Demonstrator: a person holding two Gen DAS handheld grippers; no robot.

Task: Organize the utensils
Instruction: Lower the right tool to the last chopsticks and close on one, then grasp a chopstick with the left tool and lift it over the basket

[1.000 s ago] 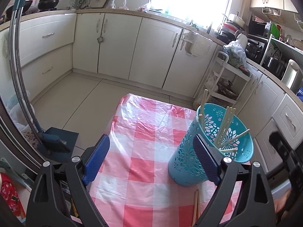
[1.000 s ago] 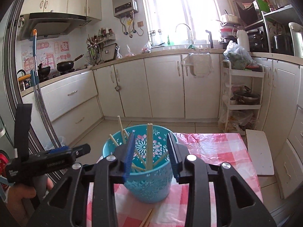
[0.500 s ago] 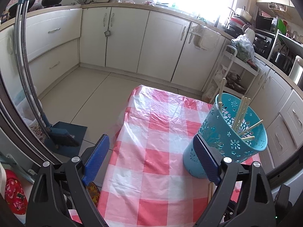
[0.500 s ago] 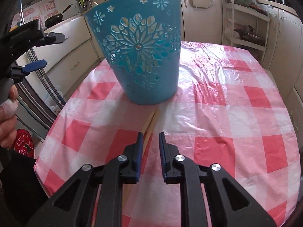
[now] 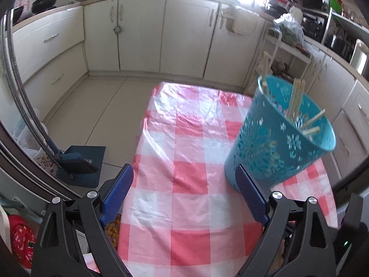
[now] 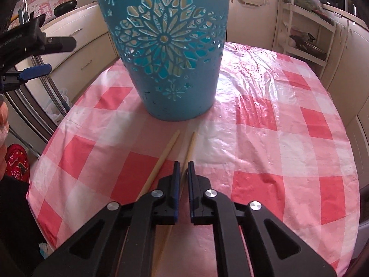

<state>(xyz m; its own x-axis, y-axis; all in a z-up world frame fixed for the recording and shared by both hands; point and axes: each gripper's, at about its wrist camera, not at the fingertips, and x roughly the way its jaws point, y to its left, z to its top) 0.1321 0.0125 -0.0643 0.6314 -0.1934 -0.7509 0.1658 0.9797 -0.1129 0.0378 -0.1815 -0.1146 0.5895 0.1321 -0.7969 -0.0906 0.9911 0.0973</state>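
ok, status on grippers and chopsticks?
Left gripper open, empty. Right gripper nearly shut on the right chopstick; left chopstick lies loose beside it. Basket just ahead holds more; nothing blocking.

Top rim of the blue basket [image 6: 165, 53] cut off by the right wrist view's upper edge; contents unseen there. Near ends of both chopsticks [image 6: 161, 159] hidden under the right gripper [image 6: 182, 168]. Contact between pads and right-hand chopstick [image 6: 190, 149] unclear. Basket blurred in left wrist view, chopsticks inside [image 5: 296, 99] smeared, uncountable.
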